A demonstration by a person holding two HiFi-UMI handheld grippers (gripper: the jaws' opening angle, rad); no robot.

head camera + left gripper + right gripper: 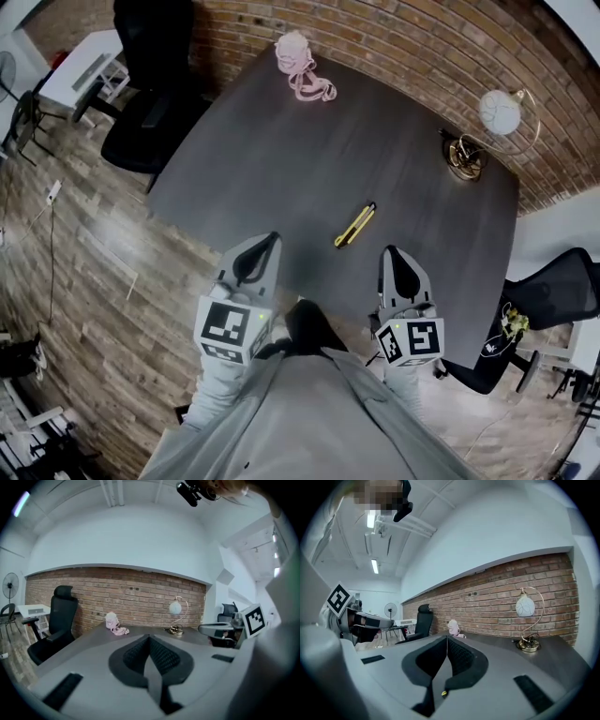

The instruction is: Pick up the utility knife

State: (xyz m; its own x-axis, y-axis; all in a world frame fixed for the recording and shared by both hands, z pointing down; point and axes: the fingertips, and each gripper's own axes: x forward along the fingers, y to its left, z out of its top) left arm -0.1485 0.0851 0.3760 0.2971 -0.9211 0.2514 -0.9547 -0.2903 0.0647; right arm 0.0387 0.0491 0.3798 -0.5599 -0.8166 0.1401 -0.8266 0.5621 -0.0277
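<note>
The utility knife (355, 226), yellow and black, lies flat on the dark table (281, 159) near its front edge. My left gripper (273, 237) hovers at the table's front edge, to the left of the knife and nearer to me. Its jaws are shut with nothing in them, as the left gripper view (149, 637) shows. My right gripper (388, 250) hangs just right of the knife and nearer to me, apart from it. Its jaws are pressed together and empty in the right gripper view (446, 639). The knife does not show in the left gripper view.
A pink object with a cord (298, 56) sits at the table's far edge. A lamp with a white globe (498, 112) stands at the far right corner. Black office chairs stand at the left (150, 103) and right (553, 291). A brick wall (394, 37) runs behind.
</note>
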